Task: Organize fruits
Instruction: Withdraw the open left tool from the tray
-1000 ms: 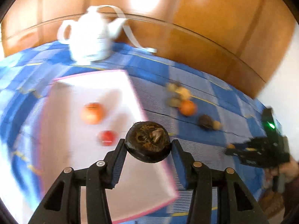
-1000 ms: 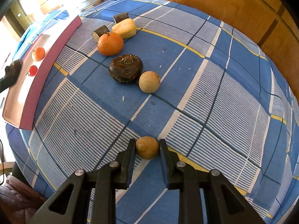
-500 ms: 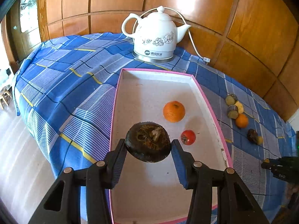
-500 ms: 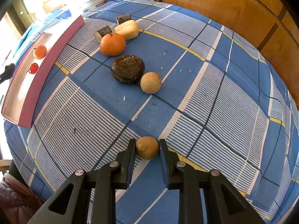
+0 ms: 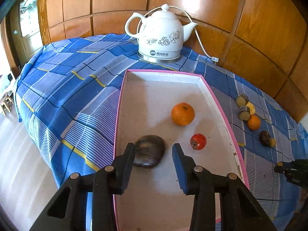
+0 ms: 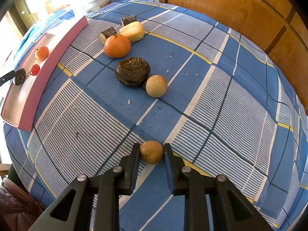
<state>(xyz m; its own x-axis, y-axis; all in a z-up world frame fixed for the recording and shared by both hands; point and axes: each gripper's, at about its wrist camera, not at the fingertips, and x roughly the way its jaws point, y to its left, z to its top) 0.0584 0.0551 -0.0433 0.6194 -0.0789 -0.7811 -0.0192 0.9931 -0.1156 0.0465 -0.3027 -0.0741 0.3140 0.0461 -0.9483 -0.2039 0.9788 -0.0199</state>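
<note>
My left gripper (image 5: 153,154) hovers over the pink-rimmed white tray (image 5: 163,188). Its jaws are closing with a gap still showing. A dark brown round fruit (image 5: 149,152) lies blurred on the tray floor, low between the jaws and against the left finger, clear of the right one. An orange (image 5: 182,114) and a small red fruit (image 5: 198,141) also lie in the tray. In the right wrist view, my right gripper (image 6: 151,154) is shut on a small tan round fruit (image 6: 151,152) just above the blue checked cloth.
On the cloth lie an orange (image 6: 117,45), a dark brown fruit (image 6: 132,71), a tan ball-shaped fruit (image 6: 156,86), a yellow piece (image 6: 131,31) and two brown chunks (image 6: 107,34). A white kettle (image 5: 161,36) with its cord stands behind the tray. Wooden panels back the table.
The dark brown fruit has left the left jaws and dropped onto the tray floor. The left gripper swung over the tray and its jaws narrowed. The right gripper kept still.
</note>
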